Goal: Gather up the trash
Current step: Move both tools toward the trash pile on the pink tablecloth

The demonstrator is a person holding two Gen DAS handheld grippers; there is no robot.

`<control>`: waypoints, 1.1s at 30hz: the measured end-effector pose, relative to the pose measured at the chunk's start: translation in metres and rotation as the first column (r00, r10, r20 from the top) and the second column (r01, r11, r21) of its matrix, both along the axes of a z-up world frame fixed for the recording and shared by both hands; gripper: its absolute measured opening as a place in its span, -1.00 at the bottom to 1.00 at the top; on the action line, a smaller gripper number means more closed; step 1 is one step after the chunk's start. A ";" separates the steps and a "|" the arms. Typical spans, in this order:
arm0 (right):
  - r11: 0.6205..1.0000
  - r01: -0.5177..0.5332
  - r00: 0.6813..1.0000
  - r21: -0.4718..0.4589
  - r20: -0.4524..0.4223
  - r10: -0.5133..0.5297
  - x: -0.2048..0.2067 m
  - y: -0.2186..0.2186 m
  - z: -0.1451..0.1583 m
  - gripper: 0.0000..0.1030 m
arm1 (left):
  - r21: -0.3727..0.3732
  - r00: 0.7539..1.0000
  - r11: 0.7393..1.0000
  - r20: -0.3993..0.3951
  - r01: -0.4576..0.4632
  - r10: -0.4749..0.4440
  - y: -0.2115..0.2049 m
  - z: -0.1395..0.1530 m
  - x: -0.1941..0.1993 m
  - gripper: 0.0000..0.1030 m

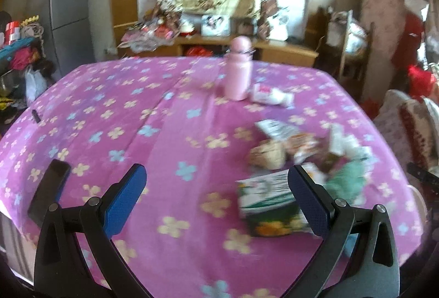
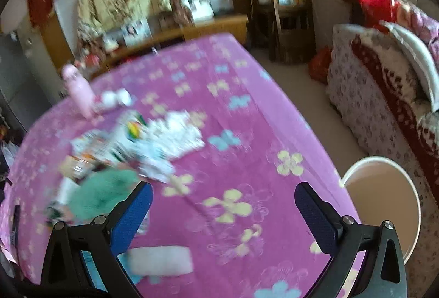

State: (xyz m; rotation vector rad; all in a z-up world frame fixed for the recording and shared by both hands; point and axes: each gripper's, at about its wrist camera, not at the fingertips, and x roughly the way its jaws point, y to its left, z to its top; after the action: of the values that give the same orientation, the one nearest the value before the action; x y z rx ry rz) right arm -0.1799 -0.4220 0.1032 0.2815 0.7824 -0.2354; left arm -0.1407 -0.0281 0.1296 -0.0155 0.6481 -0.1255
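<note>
On the table, nothing looks collected yet: the wrappers and cartons lie in a loose heap and both tools are empty-handed. Largest is the tablecloth (image 1: 153, 111), a soft, fleecy pink spread with pale yellow and blue flower prints, creased down the middle. Beside the table edge at about four o'clock in the right wrist view stands the bin (image 2: 384, 204), round, smooth-walled, pale-rimmed, and as far as can be seen empty. The trash pile (image 1: 301, 149) sits at about three o'clock in the left wrist view: crumpled glossy wrappers, white paper, something green and crinkled, all blurred. Nearest of it is a flattened green-and-white carton (image 1: 263, 204), boxy and printed, just beside the left gripper (image 1: 216, 199), whose blue-padded jaws stand wide apart around nothing. The right gripper (image 2: 223, 212) also gapes wide over bare cloth, with a flat white packet (image 2: 162, 261) lying just below it. At twelve o'clock a smooth pink bottle (image 1: 238, 70) stands upright, likely not rubbish. My guess: the whole pile remains to be moved to the bin.
</note>
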 end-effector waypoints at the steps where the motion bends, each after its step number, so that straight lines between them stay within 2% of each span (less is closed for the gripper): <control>1: 1.000 -0.005 1.000 -0.010 0.025 0.005 -0.004 0.007 0.009 0.99 | -0.008 1.000 1.000 0.018 0.011 -0.010 -0.008 0.005 -0.007 0.99; 5: 0.997 -0.024 0.987 -0.080 0.154 0.037 -0.029 0.041 0.051 0.99 | -0.022 0.996 0.999 0.077 0.035 -0.034 -0.028 0.020 -0.024 0.99; 8: 0.989 -0.034 0.975 -0.144 0.214 0.064 -0.041 0.059 0.072 0.99 | -0.032 0.993 0.998 0.103 0.054 -0.050 -0.038 0.030 -0.033 0.99; 15: 0.977 -0.051 0.932 -0.207 0.341 0.120 -0.071 0.086 0.106 0.99 | -0.038 0.981 0.997 0.183 0.073 -0.064 -0.048 0.051 -0.053 0.99; 24: 0.969 -0.052 0.901 -0.243 0.407 0.150 -0.091 0.103 0.133 0.99 | -0.035 0.973 0.997 0.223 0.073 -0.063 -0.051 0.063 -0.065 0.99; 33: 0.967 -0.054 0.899 -0.251 0.409 0.157 -0.094 0.107 0.139 0.99 | -0.042 0.968 0.996 0.244 0.074 -0.062 -0.051 0.066 -0.069 0.99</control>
State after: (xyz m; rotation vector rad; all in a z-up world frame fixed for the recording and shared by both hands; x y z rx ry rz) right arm -0.2735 -0.3147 0.2423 0.0595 0.3272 -0.1520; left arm -0.2097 -0.0793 0.1958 -0.0265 0.4004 -0.2069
